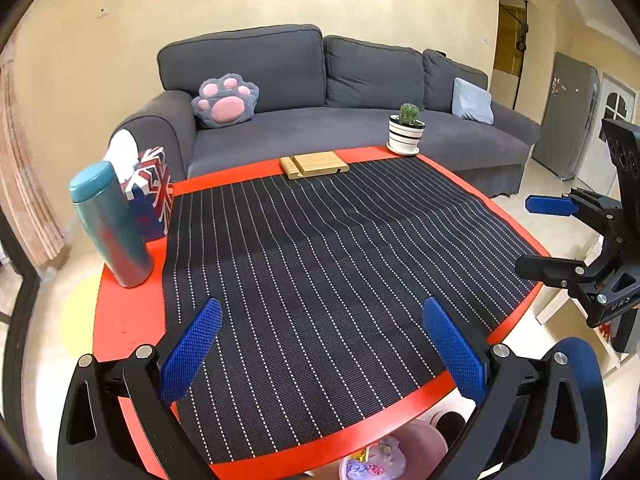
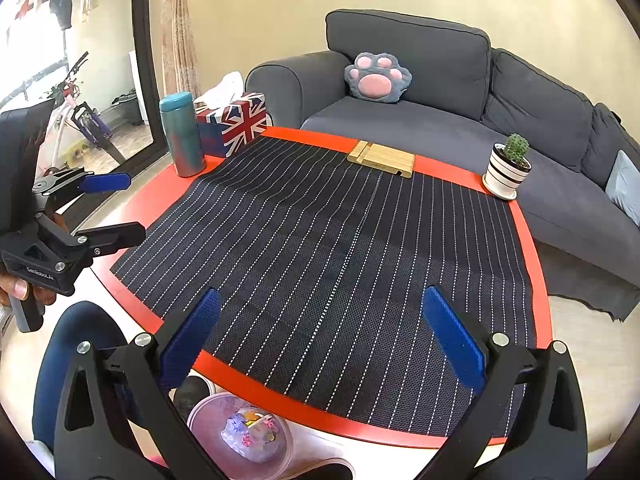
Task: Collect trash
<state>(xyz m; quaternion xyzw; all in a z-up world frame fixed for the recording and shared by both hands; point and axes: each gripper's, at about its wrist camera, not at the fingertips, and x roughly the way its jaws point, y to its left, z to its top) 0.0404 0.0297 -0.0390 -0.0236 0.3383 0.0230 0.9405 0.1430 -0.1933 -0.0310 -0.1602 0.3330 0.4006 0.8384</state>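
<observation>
A pink bin (image 2: 208, 412) stands on the floor below the table's near edge, with crumpled colourful trash (image 2: 250, 434) inside; the left wrist view shows the same bin (image 1: 424, 444) and trash (image 1: 374, 462). My left gripper (image 1: 320, 344) hovers open over the near part of the striped mat (image 1: 320, 260), nothing between its blue pads. My right gripper (image 2: 320, 340) is open too, above the mat (image 2: 320, 248). Each gripper shows in the other's view, the right gripper (image 1: 536, 236) and the left gripper (image 2: 116, 208), both open and empty. No loose trash lies on the mat.
On the red table (image 1: 128, 320) stand a teal flask (image 1: 110, 224), a Union Jack tissue box (image 1: 150, 192), a wooden stand (image 1: 314, 164) and a potted cactus (image 1: 406, 130). A grey sofa (image 1: 340, 120) lies behind. A person's knee (image 2: 76, 344) is beside the bin.
</observation>
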